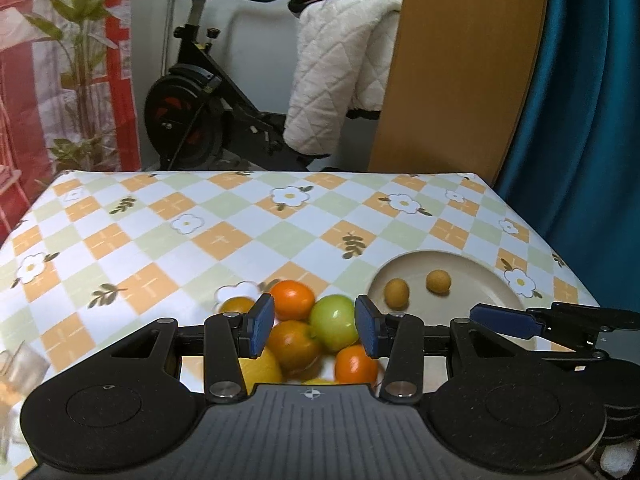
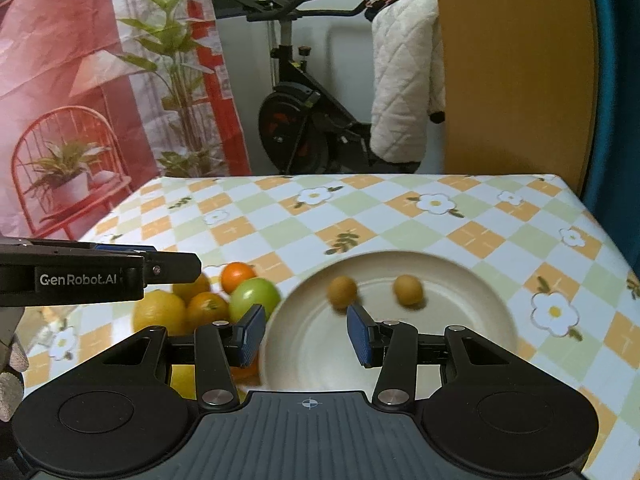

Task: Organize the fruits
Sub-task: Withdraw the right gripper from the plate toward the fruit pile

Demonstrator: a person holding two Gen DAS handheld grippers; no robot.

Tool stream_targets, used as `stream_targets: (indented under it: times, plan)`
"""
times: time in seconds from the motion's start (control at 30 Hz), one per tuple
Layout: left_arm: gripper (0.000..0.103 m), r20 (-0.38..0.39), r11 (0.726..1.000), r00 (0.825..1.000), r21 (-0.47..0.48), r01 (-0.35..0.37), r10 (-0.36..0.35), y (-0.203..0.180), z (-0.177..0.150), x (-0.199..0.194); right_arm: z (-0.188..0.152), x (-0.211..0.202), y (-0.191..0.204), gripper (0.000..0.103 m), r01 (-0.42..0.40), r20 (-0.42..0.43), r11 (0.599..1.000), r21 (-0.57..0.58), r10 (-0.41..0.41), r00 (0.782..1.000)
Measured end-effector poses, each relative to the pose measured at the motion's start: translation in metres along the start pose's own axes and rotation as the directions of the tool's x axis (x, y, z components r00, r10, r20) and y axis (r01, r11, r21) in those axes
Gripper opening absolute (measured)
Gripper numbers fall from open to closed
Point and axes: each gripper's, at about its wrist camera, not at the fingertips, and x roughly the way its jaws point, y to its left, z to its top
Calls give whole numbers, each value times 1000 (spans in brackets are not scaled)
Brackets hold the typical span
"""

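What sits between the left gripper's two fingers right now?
In the left wrist view, the open left gripper frames the fruit pile: a green apple and oranges. Nothing is gripped.

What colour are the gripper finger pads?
Blue, on both the left gripper and right gripper; clearest in the left wrist view.

Glossy green apple (image 1: 334, 322); plate (image 2: 472, 320) smooth, perhaps glazed ceramic.
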Motion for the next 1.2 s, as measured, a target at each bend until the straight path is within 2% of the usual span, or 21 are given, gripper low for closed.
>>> stream_targets:
  times: [0.27,0.5,1.2]
  plan:
    - [47,20,999,999,-36,-28,29,19,-19,-22,-12,-10,22,42,-35,11,999,-5,35,999]
    - [47,27,998,999,-51,-36,37,24,-34,-31,-23,-14,34,42,-34,8,999,-34,34,999]
    - [47,6,995,1000,-101,-17,18,34,-62,-34,-47,-11,49,42,-27,-44,997,-78,23,999]
